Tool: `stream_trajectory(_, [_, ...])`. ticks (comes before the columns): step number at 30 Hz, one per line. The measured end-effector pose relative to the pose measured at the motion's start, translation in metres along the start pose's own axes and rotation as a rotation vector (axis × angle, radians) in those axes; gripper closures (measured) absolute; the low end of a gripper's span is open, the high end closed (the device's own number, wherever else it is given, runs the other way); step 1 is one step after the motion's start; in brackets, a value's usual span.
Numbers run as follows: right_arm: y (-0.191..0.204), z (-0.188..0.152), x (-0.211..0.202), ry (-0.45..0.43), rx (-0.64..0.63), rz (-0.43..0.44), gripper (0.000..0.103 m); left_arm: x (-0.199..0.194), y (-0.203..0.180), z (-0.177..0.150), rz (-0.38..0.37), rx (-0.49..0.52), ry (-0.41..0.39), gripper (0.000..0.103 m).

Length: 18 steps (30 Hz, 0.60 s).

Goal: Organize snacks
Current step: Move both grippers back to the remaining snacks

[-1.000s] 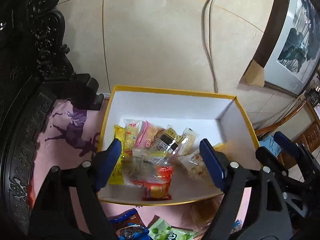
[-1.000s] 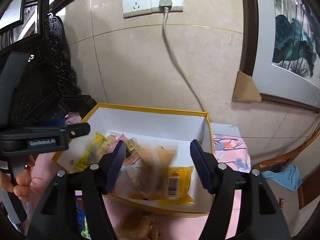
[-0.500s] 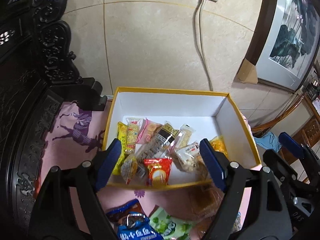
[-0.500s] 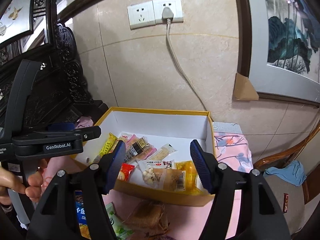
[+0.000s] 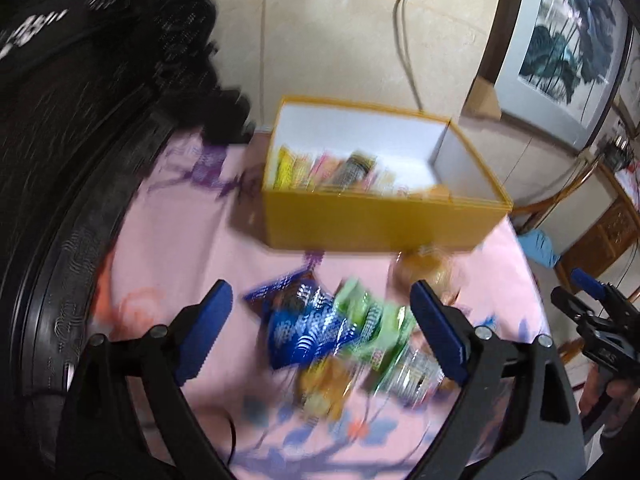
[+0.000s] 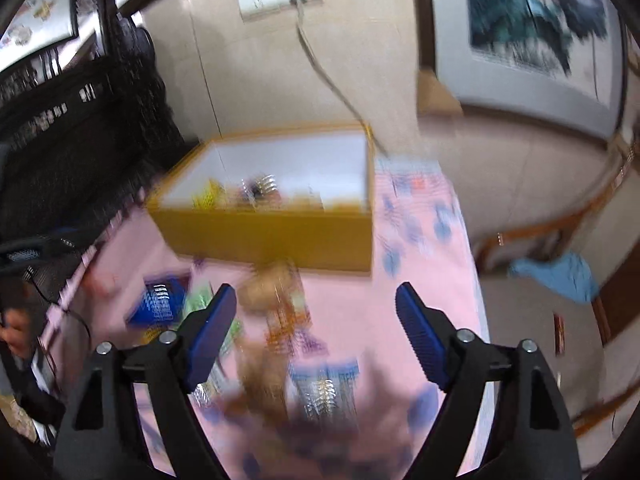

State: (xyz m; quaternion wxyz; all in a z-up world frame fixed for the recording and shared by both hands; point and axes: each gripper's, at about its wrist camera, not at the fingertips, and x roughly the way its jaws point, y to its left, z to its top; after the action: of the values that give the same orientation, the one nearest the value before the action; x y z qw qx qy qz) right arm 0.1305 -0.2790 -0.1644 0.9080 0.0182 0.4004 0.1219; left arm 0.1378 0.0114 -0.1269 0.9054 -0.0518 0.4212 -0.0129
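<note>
A yellow box (image 5: pixel 376 224) with a white inside holds several snack packets at the back of the pink cloth; it also shows in the right wrist view (image 6: pixel 272 232). Loose snacks lie in front of it: a blue packet (image 5: pixel 304 328), a green packet (image 5: pixel 376 320) and a tan packet (image 6: pixel 268 284). My left gripper (image 5: pixel 320 332) is open and empty above the blue and green packets. My right gripper (image 6: pixel 316 336) is open and empty above the loose snacks. Both views are blurred.
A dark carved wooden piece (image 5: pixel 80 120) borders the cloth on the left. A wall socket and cable (image 5: pixel 404 40) are behind the box. A framed painting (image 5: pixel 568 48) leans at right. The cloth's right edge (image 6: pixel 472 280) drops to the floor.
Both grippers have pulled back from the box and tilted down toward the loose snacks in front of it. Both stay open and empty.
</note>
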Motion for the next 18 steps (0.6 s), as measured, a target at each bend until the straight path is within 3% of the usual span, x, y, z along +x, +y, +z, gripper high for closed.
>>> stream_trajectory(4, [-0.013, -0.04, 0.023, 0.109, 0.064, -0.019, 0.02, -0.006, 0.015, -0.04, 0.024, -0.028, 0.069, 0.011])
stream_trajectory(9, [-0.014, -0.055, 0.036, 0.158, 0.107, -0.031, 0.02, -0.011, 0.028, -0.072, 0.038, -0.09, 0.12, 0.011])
stream_trajectory(12, [-0.006, -0.047, 0.039, 0.148, 0.089, -0.022, 0.02, -0.013, 0.027, -0.076, 0.031, -0.098, 0.125, 0.011])
stream_trajectory(18, [0.033, 0.008, 0.06, 0.055, 0.058, 0.061, 0.02, -0.014, 0.021, -0.073, 0.019, -0.092, 0.12, 0.011])
